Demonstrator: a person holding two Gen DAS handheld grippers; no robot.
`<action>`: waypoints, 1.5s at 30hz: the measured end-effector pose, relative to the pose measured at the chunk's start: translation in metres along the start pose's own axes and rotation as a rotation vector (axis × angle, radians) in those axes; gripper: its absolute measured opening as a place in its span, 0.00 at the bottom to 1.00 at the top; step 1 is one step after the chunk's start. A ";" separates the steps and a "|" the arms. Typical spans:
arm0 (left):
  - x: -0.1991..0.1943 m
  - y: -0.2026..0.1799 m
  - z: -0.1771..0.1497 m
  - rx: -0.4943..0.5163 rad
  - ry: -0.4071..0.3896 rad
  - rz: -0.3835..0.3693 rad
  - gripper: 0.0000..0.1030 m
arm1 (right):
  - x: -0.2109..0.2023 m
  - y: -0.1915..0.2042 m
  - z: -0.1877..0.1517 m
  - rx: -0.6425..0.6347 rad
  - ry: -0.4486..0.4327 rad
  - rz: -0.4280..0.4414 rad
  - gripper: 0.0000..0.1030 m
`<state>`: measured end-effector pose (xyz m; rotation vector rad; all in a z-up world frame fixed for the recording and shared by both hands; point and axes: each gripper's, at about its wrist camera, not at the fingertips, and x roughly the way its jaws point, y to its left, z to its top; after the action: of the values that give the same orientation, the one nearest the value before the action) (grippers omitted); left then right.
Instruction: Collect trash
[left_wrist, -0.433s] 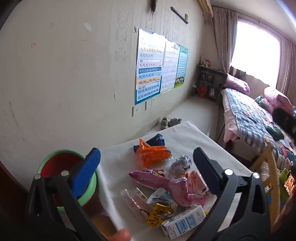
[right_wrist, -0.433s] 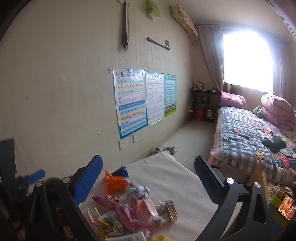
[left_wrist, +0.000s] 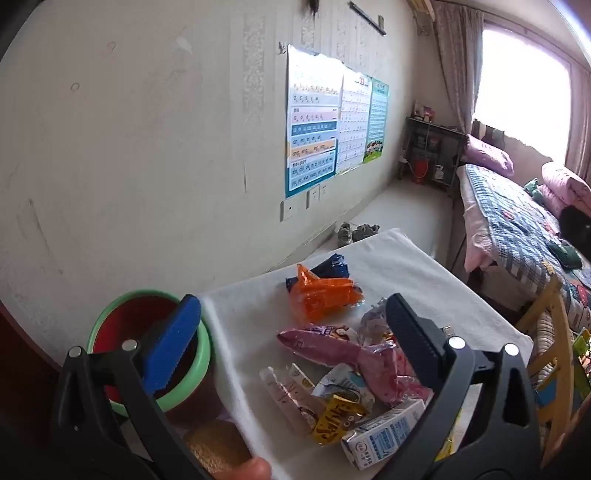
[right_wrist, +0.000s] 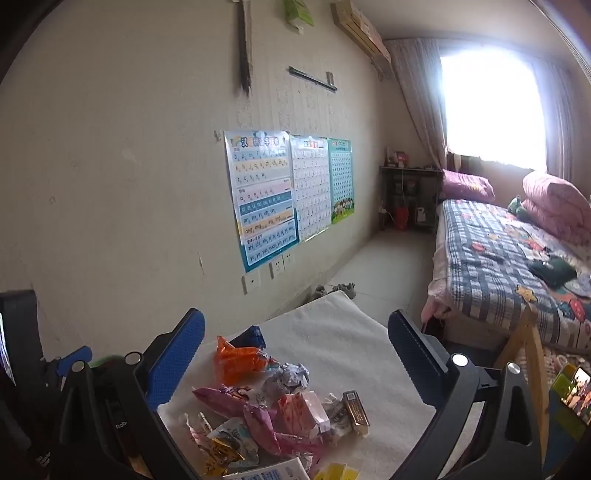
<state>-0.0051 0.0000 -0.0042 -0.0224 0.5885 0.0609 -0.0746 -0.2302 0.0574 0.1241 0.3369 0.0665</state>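
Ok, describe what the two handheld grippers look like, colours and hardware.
Left gripper: black plastic frame with silver round bolts, one finger faced with a blue ridged pad, the other showing black. Right gripper: the same black frame and silver bolts, both fingers carrying blue textured pads. No cables or sleeves show.

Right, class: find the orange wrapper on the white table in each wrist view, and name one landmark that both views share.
Left wrist view: the orange wrapper lies just above the picture's centre, at the far end of the trash pile, against a dark blue packet.
Right wrist view: the orange wrapper lies lower left of centre, again farthest in the pile.
Shared landmark: the blue-bordered wall chart above the table.
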 end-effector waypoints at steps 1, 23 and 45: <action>0.000 -0.001 0.000 0.001 0.000 0.006 0.95 | 0.002 0.000 -0.001 0.005 -0.002 0.001 0.93; 0.007 -0.006 -0.010 0.016 0.016 0.024 0.95 | 0.016 -0.002 -0.014 0.035 0.021 -0.017 0.93; 0.014 -0.007 -0.015 0.018 0.044 0.027 0.95 | 0.022 -0.002 -0.018 0.025 0.040 -0.042 0.93</action>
<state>-0.0010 -0.0074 -0.0243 0.0020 0.6335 0.0812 -0.0602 -0.2284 0.0334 0.1406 0.3806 0.0234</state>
